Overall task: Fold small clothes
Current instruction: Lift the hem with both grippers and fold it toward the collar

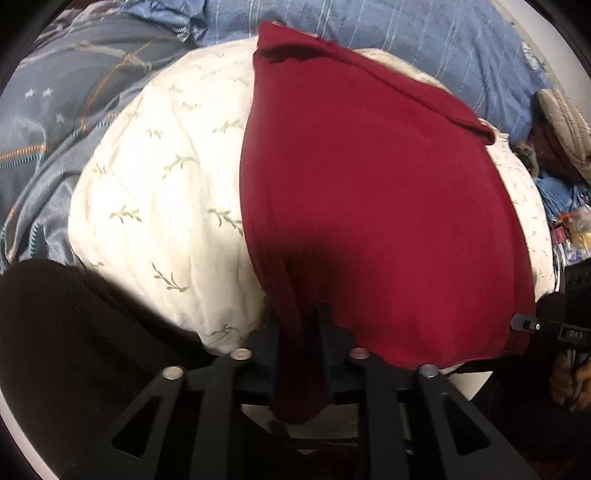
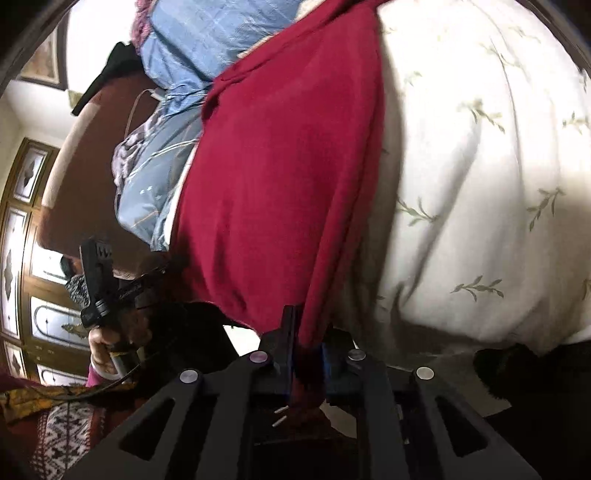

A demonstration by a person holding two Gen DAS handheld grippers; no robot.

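A dark red garment (image 1: pixel 369 192) lies spread over a white quilt with a green leaf print (image 1: pixel 155 192). My left gripper (image 1: pixel 301 332) is shut on the garment's near edge, with a fold of red cloth hanging between its fingers. In the right wrist view the same red garment (image 2: pixel 280 177) stretches away, and my right gripper (image 2: pixel 306 343) is shut on another part of its near edge. The left gripper and the hand holding it show in the right wrist view (image 2: pixel 99 291). The right gripper shows at the right edge of the left wrist view (image 1: pixel 554 328).
Crumpled blue bedding (image 1: pixel 369 26) lies behind the quilt, with a grey-blue patterned cover (image 1: pixel 66 96) at the left. A dark fabric surface (image 1: pixel 66 350) is at lower left. Wooden doors with glass panels (image 2: pixel 22 221) and a brown headboard (image 2: pixel 96 155) show in the right wrist view.
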